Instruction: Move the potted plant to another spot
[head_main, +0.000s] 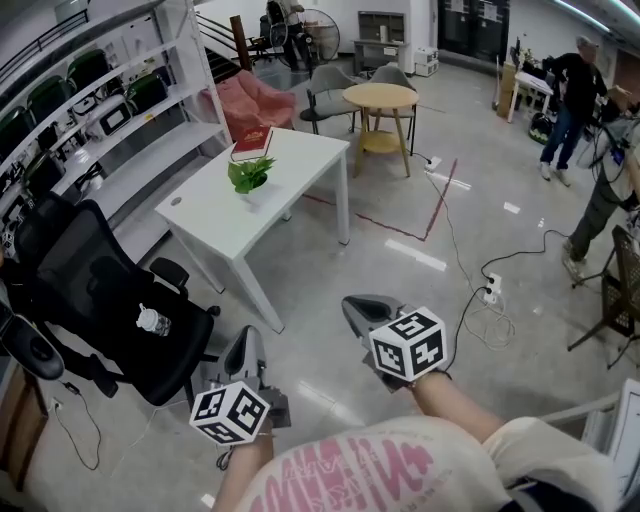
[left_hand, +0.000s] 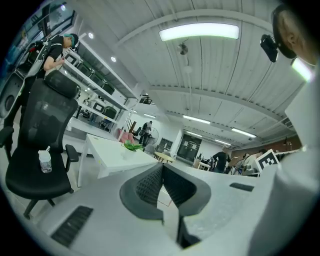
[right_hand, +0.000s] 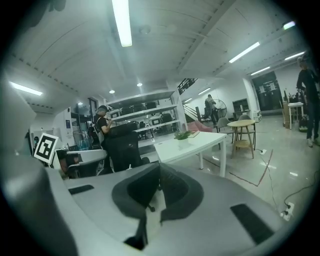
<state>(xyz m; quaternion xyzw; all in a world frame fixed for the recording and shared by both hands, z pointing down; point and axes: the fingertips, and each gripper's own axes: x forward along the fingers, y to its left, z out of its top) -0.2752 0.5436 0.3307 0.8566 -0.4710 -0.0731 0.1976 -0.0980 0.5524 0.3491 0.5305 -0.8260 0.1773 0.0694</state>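
Note:
A small potted plant (head_main: 250, 176) with green leaves in a white pot stands near the middle of a white table (head_main: 215, 225), far ahead of me. It also shows as a green speck in the left gripper view (left_hand: 132, 146) and the right gripper view (right_hand: 182, 135). My left gripper (head_main: 243, 347) is held low at the bottom of the head view, shut and empty. My right gripper (head_main: 362, 307) is beside it, shut with nothing between its pads. Both are well short of the table.
A red book (head_main: 252, 143) lies at the table's far end. A black office chair (head_main: 110, 295) with a small bottle (head_main: 153, 321) on its seat stands to the left. Shelving (head_main: 120, 120) runs along the left wall. A round wooden table (head_main: 380, 97), grey chairs, floor cables and people are further off.

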